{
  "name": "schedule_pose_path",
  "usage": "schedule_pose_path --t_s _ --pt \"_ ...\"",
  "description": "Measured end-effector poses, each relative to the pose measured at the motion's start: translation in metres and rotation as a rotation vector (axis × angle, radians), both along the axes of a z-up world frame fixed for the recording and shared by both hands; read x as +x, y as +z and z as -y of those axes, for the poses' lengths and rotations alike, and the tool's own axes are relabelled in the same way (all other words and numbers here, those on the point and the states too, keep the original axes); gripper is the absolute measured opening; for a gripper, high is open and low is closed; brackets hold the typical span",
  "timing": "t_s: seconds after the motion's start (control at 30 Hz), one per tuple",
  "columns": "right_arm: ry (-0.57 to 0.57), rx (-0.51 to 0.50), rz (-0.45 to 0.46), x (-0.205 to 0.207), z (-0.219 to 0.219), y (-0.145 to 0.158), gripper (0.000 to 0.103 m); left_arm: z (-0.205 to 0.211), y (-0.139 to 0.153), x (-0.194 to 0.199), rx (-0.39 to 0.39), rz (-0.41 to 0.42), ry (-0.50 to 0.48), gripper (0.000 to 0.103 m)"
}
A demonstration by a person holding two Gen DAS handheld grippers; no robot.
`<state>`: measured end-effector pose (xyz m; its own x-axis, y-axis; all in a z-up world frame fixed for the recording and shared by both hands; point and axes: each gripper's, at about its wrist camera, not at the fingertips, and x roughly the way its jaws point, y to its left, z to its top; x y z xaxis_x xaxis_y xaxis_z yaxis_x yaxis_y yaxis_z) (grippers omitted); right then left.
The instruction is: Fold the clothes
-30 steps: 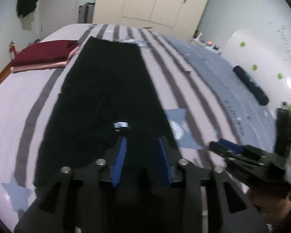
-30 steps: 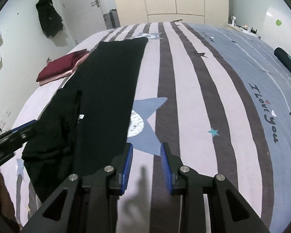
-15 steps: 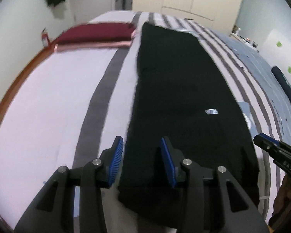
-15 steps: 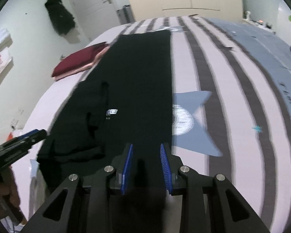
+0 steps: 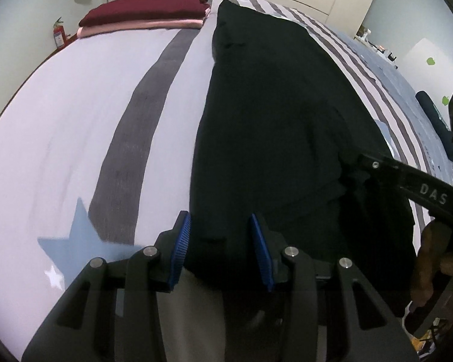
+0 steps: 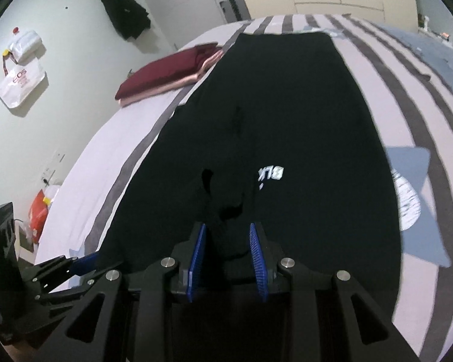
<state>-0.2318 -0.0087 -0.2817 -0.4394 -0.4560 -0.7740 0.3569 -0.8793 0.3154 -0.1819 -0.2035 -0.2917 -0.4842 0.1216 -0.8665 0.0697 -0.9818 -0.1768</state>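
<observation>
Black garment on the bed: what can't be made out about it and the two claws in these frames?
- Black garment: near hem hidden behind both claw bodies, both views.
- Left claw: pads apart over the garment's edge; contact not visible.
- Right claw: dark cloth between the pads, grip unclear.
- White print: creased, cut by a fold, unreadable.
- Dark roll: left view's right edge, partly hidden.

We saw a red fire extinguisher [image 5: 58, 33] standing against the wall. A white bag [image 6: 20, 84] and dark jacket [image 6: 124, 12] hung there too.
</observation>
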Motion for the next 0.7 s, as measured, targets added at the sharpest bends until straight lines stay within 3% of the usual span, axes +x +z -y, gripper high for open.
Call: schedule_pose_path --t_s 0.2,0.27,0.3,0.33,0.53,0.7 --pt "0.021 -0.001 -0.001 0.004 0.001 -0.003 0.026 0.001 0.000 -0.001 0.012 0.009 -0.011 0.037" --pt "0.026 0.006 -0.016 0.003 0.001 -0.001 0.019 -0.001 0.002 -0.001 0.016 0.010 -0.009 0.037" --pt "0.030 0.013 -0.026 0.004 0.001 0.001 0.008 -0.003 0.004 0.001 0.015 0.010 -0.009 0.037" --pt "0.035 0.019 -0.035 0.004 0.001 0.003 0.004 -0.004 0.006 0.002 0.018 0.005 -0.007 0.037" --pt "0.040 0.045 -0.039 0.015 -0.012 0.002 0.001 -0.003 0.016 0.006 0.047 -0.011 0.020 0.037" --pt "0.031 0.061 -0.001 0.030 -0.032 -0.006 0.000 -0.008 0.044 0.008 0.030 -0.099 0.023 0.037"
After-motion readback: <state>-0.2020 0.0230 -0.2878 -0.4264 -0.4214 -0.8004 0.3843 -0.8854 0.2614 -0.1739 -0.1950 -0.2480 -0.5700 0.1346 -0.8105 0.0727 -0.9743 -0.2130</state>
